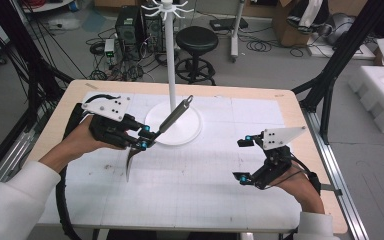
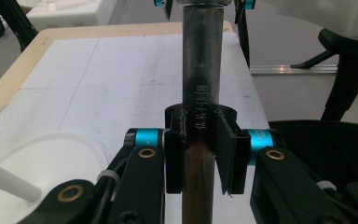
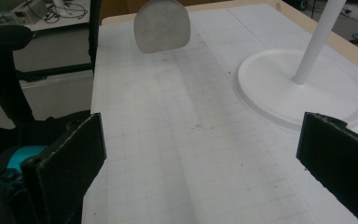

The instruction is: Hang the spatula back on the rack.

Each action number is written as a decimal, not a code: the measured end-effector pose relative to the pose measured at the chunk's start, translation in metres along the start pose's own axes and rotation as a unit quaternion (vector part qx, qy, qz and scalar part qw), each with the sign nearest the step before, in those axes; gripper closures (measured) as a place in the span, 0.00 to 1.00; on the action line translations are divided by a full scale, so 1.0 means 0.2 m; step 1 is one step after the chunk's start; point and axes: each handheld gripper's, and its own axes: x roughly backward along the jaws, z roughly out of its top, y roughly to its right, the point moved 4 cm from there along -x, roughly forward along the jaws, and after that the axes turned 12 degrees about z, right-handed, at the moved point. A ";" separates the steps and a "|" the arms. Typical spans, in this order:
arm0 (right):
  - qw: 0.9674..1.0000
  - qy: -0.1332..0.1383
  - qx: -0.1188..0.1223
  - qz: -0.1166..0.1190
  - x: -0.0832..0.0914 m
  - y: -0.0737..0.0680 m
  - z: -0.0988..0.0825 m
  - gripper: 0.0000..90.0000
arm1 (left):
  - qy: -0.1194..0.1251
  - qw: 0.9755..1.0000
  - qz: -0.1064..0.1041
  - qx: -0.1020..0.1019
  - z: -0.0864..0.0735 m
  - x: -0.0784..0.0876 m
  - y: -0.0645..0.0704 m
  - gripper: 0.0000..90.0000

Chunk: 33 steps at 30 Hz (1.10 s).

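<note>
In the high view, a metal spatula (image 1: 166, 125) is held clamped by the left gripper (image 1: 143, 138) above the table (image 1: 300, 107), its handle slanting over the white stand base (image 1: 190, 131); the right gripper (image 1: 244, 160) is spread open over bare mat near the table's right edge. In the left gripper view, the handle (image 2: 200, 93) is pinched between the pads. In the right gripper view, nothing is held between the wide-set jaws, and the blade (image 3: 162, 25) hangs beyond open mat.

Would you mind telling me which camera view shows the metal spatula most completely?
The high view: the metal spatula appears whole there, handle tilted toward the white stand, blade down near the mat, clamped in the left gripper. The left gripper view shows just the handle between the fingers. The right gripper view catches its blade.
</note>
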 end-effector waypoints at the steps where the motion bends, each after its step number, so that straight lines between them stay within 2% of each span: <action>1: 1.000 0.000 0.000 0.001 0.00 0.00 0.01 0.00 | 0.001 1.000 0.001 0.002 0.00 0.00 0.00 0.83; 16: 0.999 0.021 0.022 0.016 0.00 0.01 0.23 0.00 | 0.011 1.000 0.002 0.010 0.00 0.00 -0.02 0.83; 22: 0.999 0.016 0.038 0.025 -0.03 0.02 0.32 0.00 | 0.017 1.000 0.003 0.015 0.01 0.01 -0.02 0.83; 33: 0.997 0.017 0.058 0.048 -0.08 0.03 0.47 0.00 | 0.022 1.000 -0.001 0.011 0.01 0.01 -0.02 0.83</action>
